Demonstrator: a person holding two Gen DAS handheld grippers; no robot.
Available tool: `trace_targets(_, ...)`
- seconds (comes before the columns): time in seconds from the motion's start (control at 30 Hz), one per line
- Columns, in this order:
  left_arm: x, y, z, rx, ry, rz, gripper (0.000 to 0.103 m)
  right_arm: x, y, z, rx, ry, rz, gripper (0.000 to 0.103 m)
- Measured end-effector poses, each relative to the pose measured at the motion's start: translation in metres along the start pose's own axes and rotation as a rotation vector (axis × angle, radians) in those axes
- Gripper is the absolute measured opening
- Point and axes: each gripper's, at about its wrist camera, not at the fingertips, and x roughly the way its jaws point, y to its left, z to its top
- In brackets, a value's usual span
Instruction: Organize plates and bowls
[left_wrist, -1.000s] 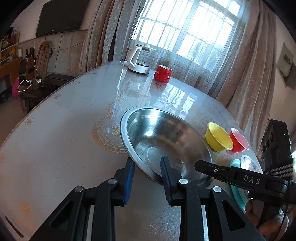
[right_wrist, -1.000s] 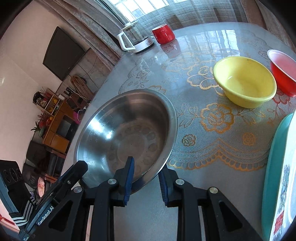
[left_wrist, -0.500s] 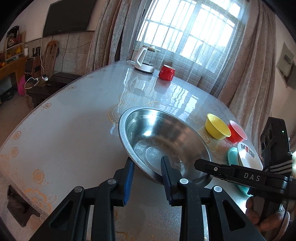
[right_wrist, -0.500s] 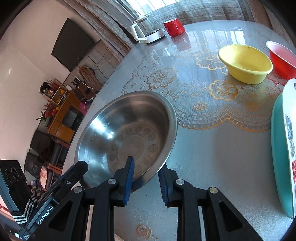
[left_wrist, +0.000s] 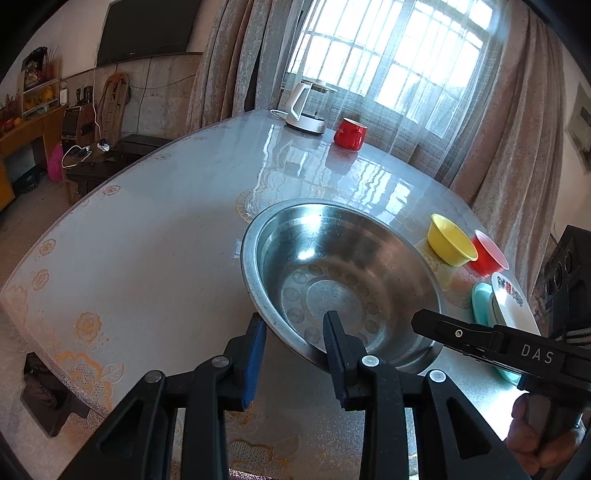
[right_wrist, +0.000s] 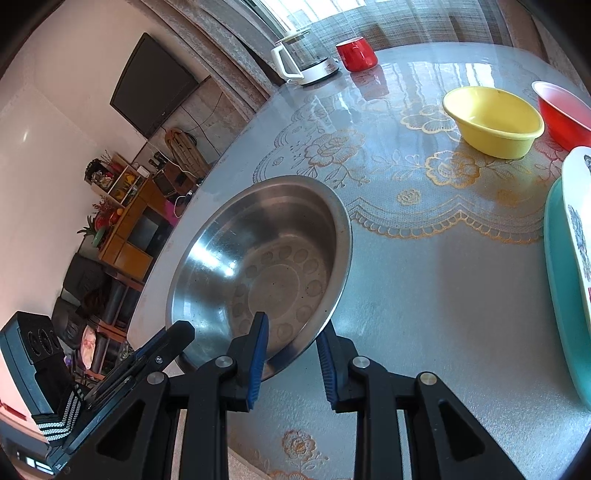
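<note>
A wide steel basin (left_wrist: 332, 273) (right_wrist: 266, 258) sits on the lace-patterned table near its front edge. My left gripper (left_wrist: 293, 332) straddles the basin's near rim, one finger inside and one outside. My right gripper (right_wrist: 291, 334) straddles the same rim further right. Both sets of jaws are opening, with the thin rim between the pads and gaps showing. To the right stand a yellow bowl (left_wrist: 448, 242) (right_wrist: 493, 118) and a red bowl (left_wrist: 489, 254) (right_wrist: 565, 110). A white patterned plate (left_wrist: 513, 299) (right_wrist: 578, 206) lies on a teal plate (left_wrist: 480, 302) (right_wrist: 561, 277).
A white kettle (left_wrist: 306, 107) and a red mug (left_wrist: 349, 133) stand at the far end by the curtained window. The table's curved left edge (left_wrist: 55, 236) drops to the floor. A hand (left_wrist: 535, 439) grips the right tool's handle.
Both grippers drew back toward the table's near edge and the basin came along with them. The gaps between the fingers look slightly wider now.
</note>
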Motion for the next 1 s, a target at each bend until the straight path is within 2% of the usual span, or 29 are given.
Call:
trace_targets(0.33, -0.001, -0.001, 0.0, 0.012, -0.003, 0.028, 0.035, -0.025, -0.004, -0.004, -0.004, -0.069, 0.01, 0.036)
trace_targets(0.43, -0.009, -0.002, -0.002, 0.032, -0.044, 0.065, 0.041, -0.035, -0.004, -0.004, -0.012, -0.102, 0.01, 0.038)
trace_targets(0.63, -0.019, -0.002, 0.003, 0.048, -0.082, 0.087, 0.043, -0.048, -0.009, -0.003, -0.008, -0.142, -0.014, 0.039)
trace_targets(0.83, -0.027, -0.015, 0.007, 0.074, -0.107, 0.069, 0.047, -0.061, -0.02, -0.002, 0.018, -0.183, -0.03, 0.039)
trace_targets(1.0, -0.027, -0.034, 0.011, 0.116, -0.094, 0.034, 0.05, -0.07, -0.036, 0.0, 0.073, -0.195, -0.03, 0.04)
